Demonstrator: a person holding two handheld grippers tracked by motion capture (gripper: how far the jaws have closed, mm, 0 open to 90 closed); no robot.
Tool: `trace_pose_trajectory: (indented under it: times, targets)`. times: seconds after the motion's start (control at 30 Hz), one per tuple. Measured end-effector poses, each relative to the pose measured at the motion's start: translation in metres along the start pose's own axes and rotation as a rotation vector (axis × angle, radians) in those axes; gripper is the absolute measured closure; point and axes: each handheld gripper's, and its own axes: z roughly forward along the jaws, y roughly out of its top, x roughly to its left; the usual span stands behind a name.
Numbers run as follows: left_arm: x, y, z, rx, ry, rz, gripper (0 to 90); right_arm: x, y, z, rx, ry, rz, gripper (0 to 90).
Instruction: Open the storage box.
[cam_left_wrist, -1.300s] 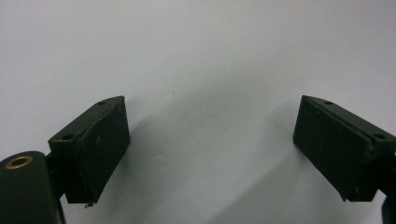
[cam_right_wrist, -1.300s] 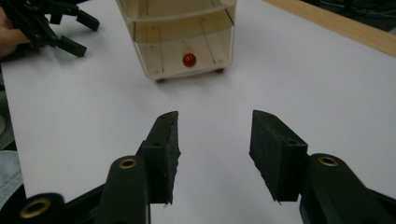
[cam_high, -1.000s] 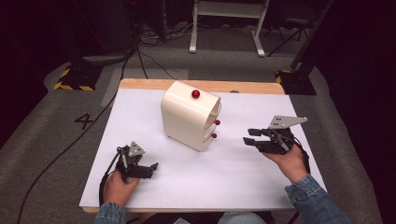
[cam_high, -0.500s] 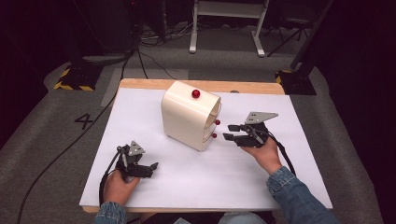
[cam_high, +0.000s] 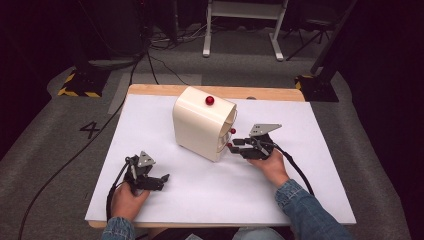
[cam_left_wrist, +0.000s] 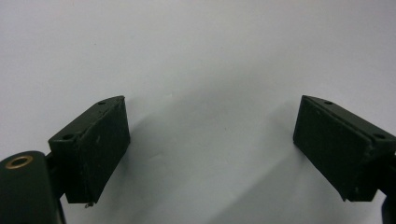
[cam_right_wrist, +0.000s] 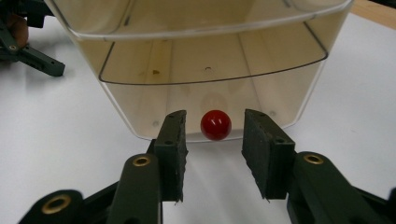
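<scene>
**White-topped table with one drawer box on it**

A wooden table (cam_high: 150, 91) stands on grey carpet, its pale wood edge showing along the far side. A white sheet (cam_high: 210, 195) covers nearly all of the top. Directly on the sheet sits a cream drawer box (cam_high: 200, 125), a little beyond the middle, its open front turned to the right. The left gripper (cam_high: 155, 181) rests on the sheet near the front left, well apart from the box
</scene>
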Motion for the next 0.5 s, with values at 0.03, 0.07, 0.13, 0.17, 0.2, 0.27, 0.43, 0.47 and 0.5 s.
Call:
trace_pose_trajectory:
  times: [0.03, 0.07, 0.13, 0.17, 0.2, 0.27, 0.43, 0.47, 0.5]
  targets:
    - [-0.0001, -0.0001, 0.0000, 0.001, -0.001, -0.001, 10.8, -0.0007, -0.0009, 0.0027, 0.002, 0.001, -0.001, 62.5]
    - [-0.0001, -0.0001, 0.0000, 0.001, -0.001, -0.001, 10.9, -0.0010, -0.0018, 0.0053, 0.000, 0.003, 0.003, 63.6]
    - [-0.0002, -0.0001, 0.0000, 0.001, -0.001, -0.002, 10.9, -0.0024, -0.0033, 0.0085, 0.005, 0.007, -0.001, 67.5]
    - [-0.0002, -0.0001, 0.0000, 0.001, -0.001, -0.002, 10.9, -0.0024, -0.0033, 0.0085, 0.005, 0.007, -0.001, 67.5]
    - [-0.0002, -0.0001, 0.0000, 0.001, 0.000, -0.001, 10.9, -0.0029, -0.0042, 0.0088, 0.007, 0.000, 0.000, 68.7]
    - [-0.0002, -0.0001, -0.0001, 0.001, -0.001, -0.001, 10.8, -0.0050, -0.0056, 0.0092, 0.000, 0.023, 0.005, 72.9]
    - [-0.0003, -0.0001, -0.0001, 0.001, 0.000, 0.000, 10.9, -0.0023, -0.0051, 0.0089, 0.001, 0.007, -0.021, 73.9]
    - [-0.0004, -0.0001, 0.0000, 0.001, 0.000, -0.001, 10.8, -0.0020, -0.0051, 0.0088, 0.001, 0.004, -0.025, 74.1]
    - [-0.0003, -0.0001, 0.0000, 0.001, 0.000, 0.000, 10.9, -0.0018, -0.0051, 0.0088, 0.001, 0.004, -0.025, 74.1]
